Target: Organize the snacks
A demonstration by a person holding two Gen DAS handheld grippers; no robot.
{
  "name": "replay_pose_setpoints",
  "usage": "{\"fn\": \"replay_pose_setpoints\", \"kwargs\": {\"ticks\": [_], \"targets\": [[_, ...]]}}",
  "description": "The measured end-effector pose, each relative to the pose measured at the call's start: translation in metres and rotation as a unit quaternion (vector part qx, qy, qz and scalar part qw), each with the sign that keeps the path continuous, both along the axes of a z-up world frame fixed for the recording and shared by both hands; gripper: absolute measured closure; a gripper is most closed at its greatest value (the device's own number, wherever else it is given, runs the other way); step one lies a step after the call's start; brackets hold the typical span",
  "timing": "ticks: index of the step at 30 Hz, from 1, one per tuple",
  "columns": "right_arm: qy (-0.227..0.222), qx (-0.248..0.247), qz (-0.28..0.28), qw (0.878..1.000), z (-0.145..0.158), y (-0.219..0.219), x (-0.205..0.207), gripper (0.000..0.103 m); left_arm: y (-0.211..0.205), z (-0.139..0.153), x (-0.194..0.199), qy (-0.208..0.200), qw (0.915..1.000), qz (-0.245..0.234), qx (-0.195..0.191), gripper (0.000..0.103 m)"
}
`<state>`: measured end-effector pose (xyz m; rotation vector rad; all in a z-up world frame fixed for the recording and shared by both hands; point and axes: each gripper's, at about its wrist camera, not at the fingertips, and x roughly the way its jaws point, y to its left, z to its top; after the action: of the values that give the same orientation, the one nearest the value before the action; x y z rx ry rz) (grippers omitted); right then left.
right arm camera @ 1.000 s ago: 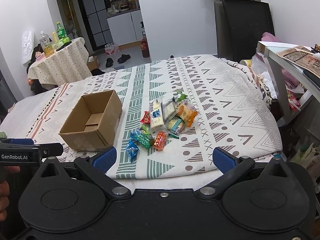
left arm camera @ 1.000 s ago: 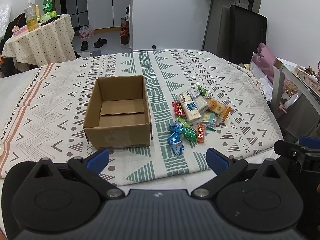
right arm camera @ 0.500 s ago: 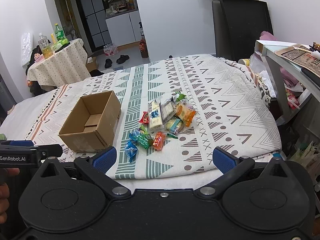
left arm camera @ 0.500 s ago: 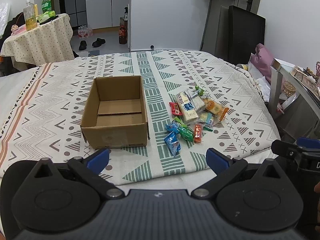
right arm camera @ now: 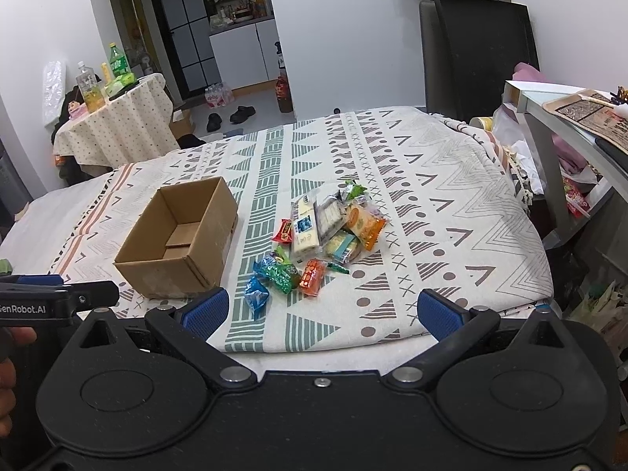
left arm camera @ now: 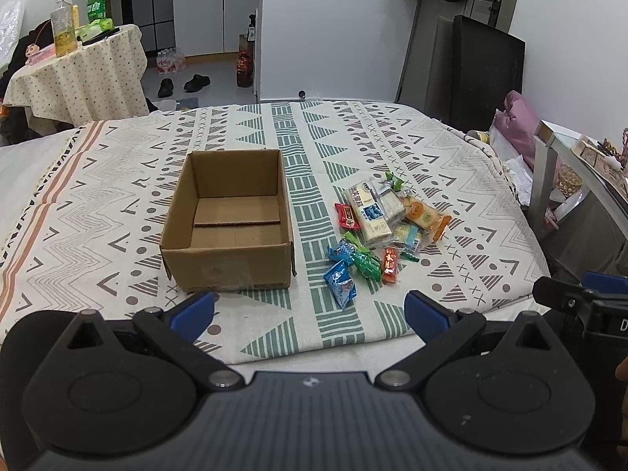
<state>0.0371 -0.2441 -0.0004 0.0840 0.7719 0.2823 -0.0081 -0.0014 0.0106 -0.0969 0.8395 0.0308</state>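
Left tool [left arm camera: 310,308]: fingers spread wide, nothing between the blue pads. It hangs over the near edge of the bed [left arm camera: 451,165], clear of all items. In the right wrist view, the left tool shows at 9 o'clock, held by a hand.

Right tool [right arm camera: 322,306]: fingers likewise spread wide and empty, also over the near edge of the bed. Its tip shows at 3 o'clock in the left wrist view.

Cardboard box [left arm camera: 229,223]: in the left wrist view it stands upright, open top, at 11 o'clock from the left tool, on the patterned bedcover. Its interior shows only the bottom flaps; no snack is inside.

Snack pile [left arm camera: 382,227]: it lies at 1 o'clock from the left tool, just beside the box on its right side, apart from the box wall. Nearest to the tools is a blue packet [left arm camera: 340,278], with a green packet [left arm camera: 365,262] and an orange packet [left arm camera: 389,259] just beyond. Farther back lie a red packet [left arm camera: 347,215], a long pale biscuit pack [left arm camera: 369,212] and an orange-ended cracker pack [left arm camera: 426,216], which overlap in part.

Task status: judged from this layout, no snack is yet sorted. All visible packets remain on the bedcover, and the box is empty. The whole transfer is left. The blue packet is the closest candidate for a first pick, and it lies separate enough for a clean pinch.
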Motion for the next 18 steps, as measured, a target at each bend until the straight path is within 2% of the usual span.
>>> {"fn": "replay_pose_setpoints", "kwargs": {"ticks": [7,18], "targets": [[0.001,0.003,-0.001,1.0,-0.005,-0.005,0.008,0.0,-0.005,-0.008,0.012,0.007,1.0,0.0,-0.006,0.0],[0.012,0.022,-0.01,1.0,-0.03,-0.017,0.033,0.0,-0.02,-0.034,0.041,0.02,0.9997,0.0,-0.011,0.001]]}}
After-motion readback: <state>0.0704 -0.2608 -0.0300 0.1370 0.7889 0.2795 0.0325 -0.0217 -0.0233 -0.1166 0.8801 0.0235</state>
